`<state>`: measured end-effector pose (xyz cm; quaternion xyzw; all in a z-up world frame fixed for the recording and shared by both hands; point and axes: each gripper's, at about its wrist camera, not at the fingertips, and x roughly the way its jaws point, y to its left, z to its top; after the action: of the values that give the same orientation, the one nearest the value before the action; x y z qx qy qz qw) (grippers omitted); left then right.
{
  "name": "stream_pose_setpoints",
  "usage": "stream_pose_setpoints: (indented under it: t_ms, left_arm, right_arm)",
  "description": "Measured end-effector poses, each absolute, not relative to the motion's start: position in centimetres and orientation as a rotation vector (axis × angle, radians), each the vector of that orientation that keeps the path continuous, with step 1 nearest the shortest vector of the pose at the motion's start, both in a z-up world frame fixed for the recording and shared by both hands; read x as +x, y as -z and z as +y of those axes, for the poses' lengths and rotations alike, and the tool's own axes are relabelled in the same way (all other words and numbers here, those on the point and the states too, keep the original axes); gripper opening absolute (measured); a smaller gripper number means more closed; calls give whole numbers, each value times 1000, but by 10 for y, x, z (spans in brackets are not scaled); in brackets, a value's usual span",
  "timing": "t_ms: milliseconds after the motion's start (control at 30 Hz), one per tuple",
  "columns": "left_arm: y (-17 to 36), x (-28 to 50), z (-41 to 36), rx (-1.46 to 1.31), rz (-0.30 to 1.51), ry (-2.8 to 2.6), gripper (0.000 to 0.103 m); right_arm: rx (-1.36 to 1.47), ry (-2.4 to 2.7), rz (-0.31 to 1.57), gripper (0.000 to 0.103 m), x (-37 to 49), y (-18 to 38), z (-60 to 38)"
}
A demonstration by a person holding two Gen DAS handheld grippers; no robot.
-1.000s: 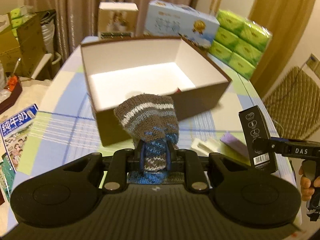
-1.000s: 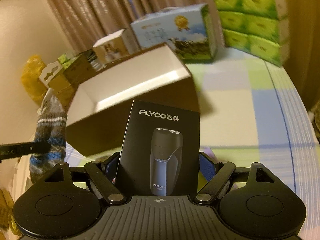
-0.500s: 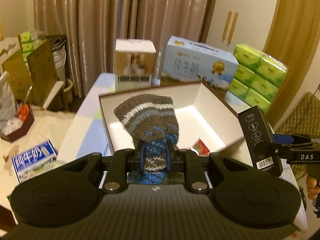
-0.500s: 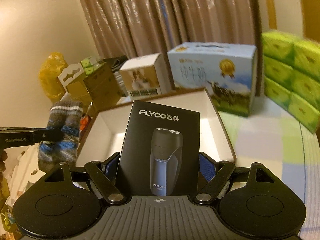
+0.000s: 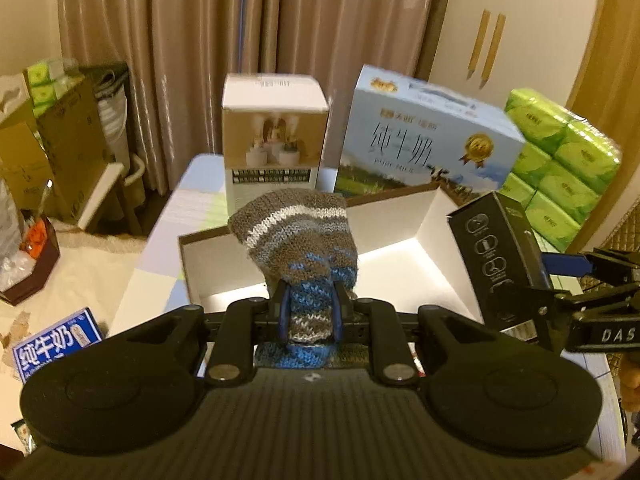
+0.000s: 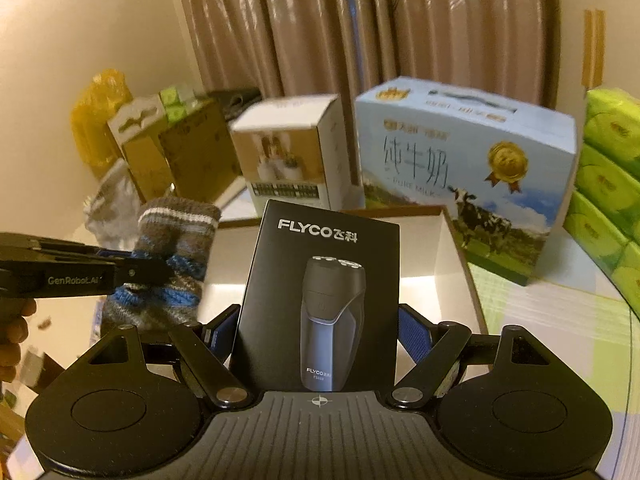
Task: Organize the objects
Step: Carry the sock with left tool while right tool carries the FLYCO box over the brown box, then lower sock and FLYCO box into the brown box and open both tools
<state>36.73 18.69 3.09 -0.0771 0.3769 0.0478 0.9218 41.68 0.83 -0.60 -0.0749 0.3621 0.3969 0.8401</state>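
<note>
Cardboard milk carton [image 5: 428, 148] and green tissue packs [image 5: 560, 172] stand behind the open box [image 5: 400, 232]

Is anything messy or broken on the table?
Nothing looks broken or spilled. The knitted sock and the black shaver box are held above the open brown box, not yet put away.

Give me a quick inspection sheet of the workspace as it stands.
Surface: checked tablecloth on the table.
Job's things: knit sock and black FLYCO shaver box, both above the open brown box.
Clutter: milk carton, white product box, green tissue packs.
Grippers: left tool shut on the sock; right tool shut on the shaver box.
Cables: nothing seen.
Surroundings: curtains, cardboard boxes.
</note>
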Motion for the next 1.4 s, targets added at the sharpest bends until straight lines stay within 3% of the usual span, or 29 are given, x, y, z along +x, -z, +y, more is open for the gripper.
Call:
stream_pose_setpoints:
  t_ms: [800,1100,1267,1400]
  left_arm:
    - [46,454,194,-210,929,-124,20]
    - [49,453,201,-172,943,-133,40]
    - [48,449,201,-151,945,-128,57]
    - [46,443,201,-145,943,-110,64]
  right_arm:
    - [-234,-794,888,78,473,59,52]
    - [-184,-780,848,79,480,61,58]
    - [-191,-783,847,79,480,55,53]
    - [-214,-781,852,80,475,55,44]
